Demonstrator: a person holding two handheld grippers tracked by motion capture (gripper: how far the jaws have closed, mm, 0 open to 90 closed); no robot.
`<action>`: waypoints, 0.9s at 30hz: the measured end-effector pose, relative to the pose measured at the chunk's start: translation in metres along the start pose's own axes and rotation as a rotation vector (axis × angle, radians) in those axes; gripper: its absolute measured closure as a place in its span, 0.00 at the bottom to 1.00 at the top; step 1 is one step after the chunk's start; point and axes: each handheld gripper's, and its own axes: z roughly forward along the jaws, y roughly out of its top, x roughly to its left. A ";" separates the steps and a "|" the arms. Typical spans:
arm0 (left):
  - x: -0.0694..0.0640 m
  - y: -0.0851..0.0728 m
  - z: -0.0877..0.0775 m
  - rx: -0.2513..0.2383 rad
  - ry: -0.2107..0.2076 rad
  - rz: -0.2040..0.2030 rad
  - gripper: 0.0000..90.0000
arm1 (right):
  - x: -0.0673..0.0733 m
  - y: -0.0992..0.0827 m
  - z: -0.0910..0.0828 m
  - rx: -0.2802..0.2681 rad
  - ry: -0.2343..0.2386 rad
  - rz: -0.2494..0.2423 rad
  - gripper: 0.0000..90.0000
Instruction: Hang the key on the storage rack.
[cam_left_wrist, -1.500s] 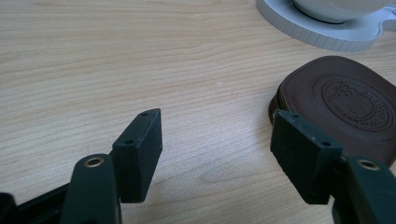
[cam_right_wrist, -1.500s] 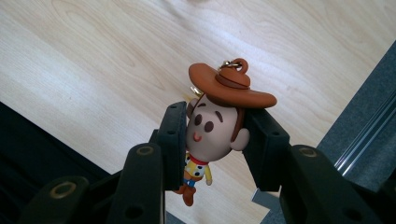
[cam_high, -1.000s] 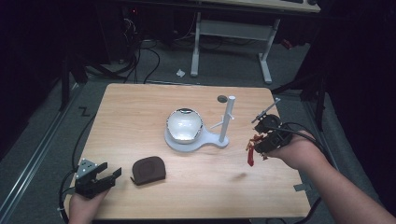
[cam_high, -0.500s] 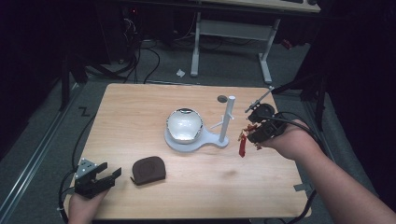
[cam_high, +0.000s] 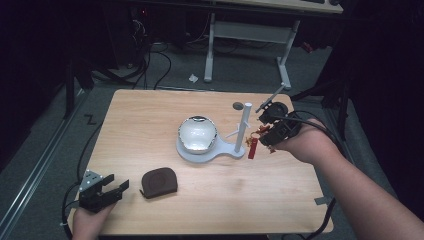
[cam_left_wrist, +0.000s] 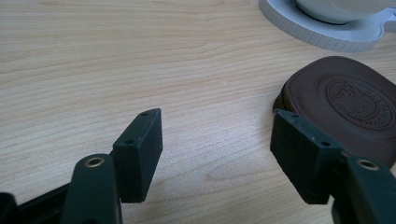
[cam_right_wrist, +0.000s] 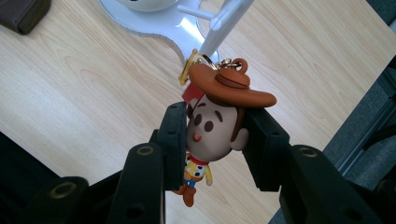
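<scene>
While the person's right hand holds it above the right side of the wooden table (cam_high: 150, 120), the right gripper (cam_right_wrist: 215, 140) has its two black jaws clamped on the head of a small cowboy figure keychain (cam_right_wrist: 212, 126). Seen from the right gripper view, the figure has a brown hat, a round pale face and a tiny body in yellow that dangles below the jaws, with a gold ring (cam_right_wrist: 188, 66) and a red tag at the top of the hat. Just beyond the ring stands the white post (cam_right_wrist: 224, 25) of a white stand, with a short peg jutting from its side. From the high view, the keychain (cam_high: 254, 145) hangs in the air just right of that post (cam_high: 243, 127), close to it; whether they touch cannot be told. A white bowl (cam_high: 197, 134) sits on the stand's round base (cam_high: 200, 152). Near the front left corner, the left gripper (cam_high: 107, 189) rests with its jaws spread apart and nothing between them. A dark brown embossed pouch (cam_high: 159, 182) lies on the table just beside it, its edge close to one jaw in the left gripper view (cam_left_wrist: 345, 102).
</scene>
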 end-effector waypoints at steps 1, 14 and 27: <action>0.000 0.000 0.000 0.000 0.000 0.000 0.38 | 0.000 0.001 -0.001 0.003 0.000 -0.007 0.70; 0.001 0.000 -0.001 -0.003 0.001 -0.004 0.39 | 0.003 0.014 -0.003 0.015 -0.013 -0.023 0.70; 0.002 0.000 -0.001 -0.004 -0.001 -0.006 0.39 | 0.001 0.031 0.001 -0.004 -0.026 -0.026 0.70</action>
